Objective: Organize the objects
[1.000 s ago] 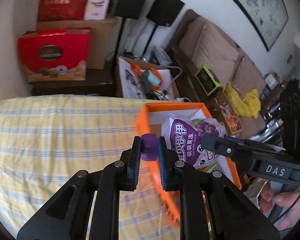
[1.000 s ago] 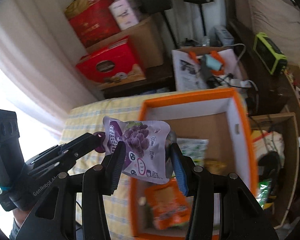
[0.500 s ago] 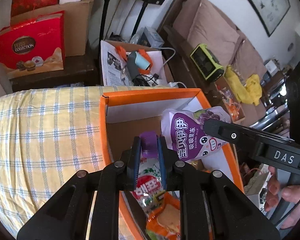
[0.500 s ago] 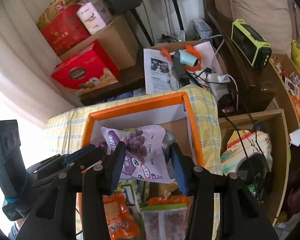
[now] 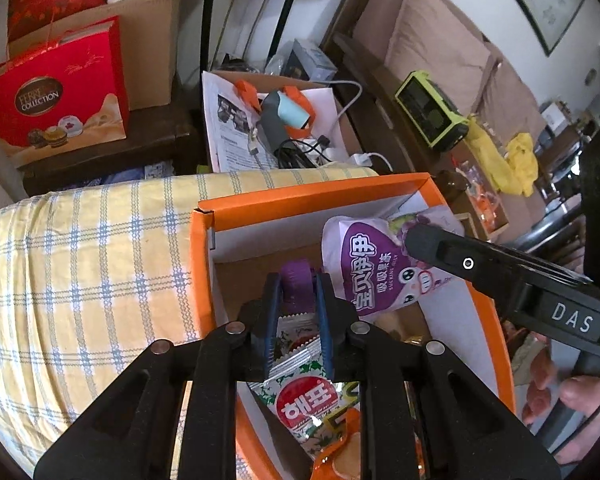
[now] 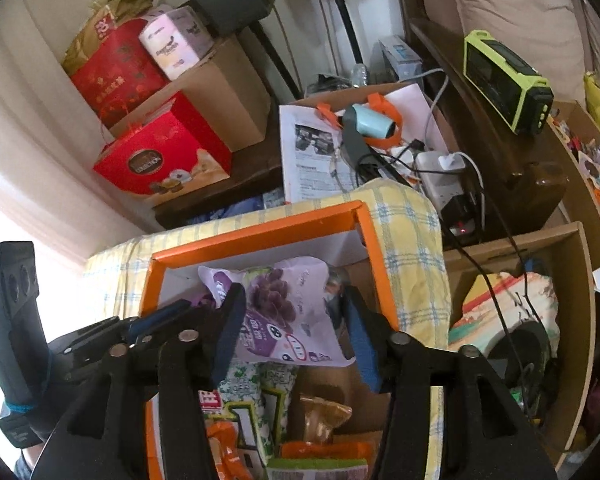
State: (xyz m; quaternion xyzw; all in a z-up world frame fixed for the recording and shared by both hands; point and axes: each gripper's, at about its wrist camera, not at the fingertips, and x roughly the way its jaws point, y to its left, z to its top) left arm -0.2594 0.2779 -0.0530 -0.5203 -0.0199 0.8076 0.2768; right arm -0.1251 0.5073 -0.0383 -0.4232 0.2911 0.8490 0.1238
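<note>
A purple jelly pouch [image 5: 372,268] hangs over the open orange box [image 5: 312,196], which sits on a yellow checked cloth. My left gripper [image 5: 296,292] has its pads on the pouch's purple cap [image 5: 296,280], and its jaws are opening. In the right wrist view the pouch body [image 6: 284,308] sits between the jaws of my right gripper [image 6: 294,320]. These jaws are opening too, and the right pad stands off the pouch's edge. Several snack packets [image 5: 304,404] lie in the box under the pouch.
A red gift box [image 5: 56,96] and cardboard boxes stand on a dark bench behind the table. A carton with papers, cables and a small teal device [image 6: 372,124] is beyond the orange box. A wooden crate [image 6: 572,320] sits to the right, and a sofa further back.
Both grippers carried the pouch from the box's near edge to over its inside and lower. The right jaws have widened around the pouch body.
</note>
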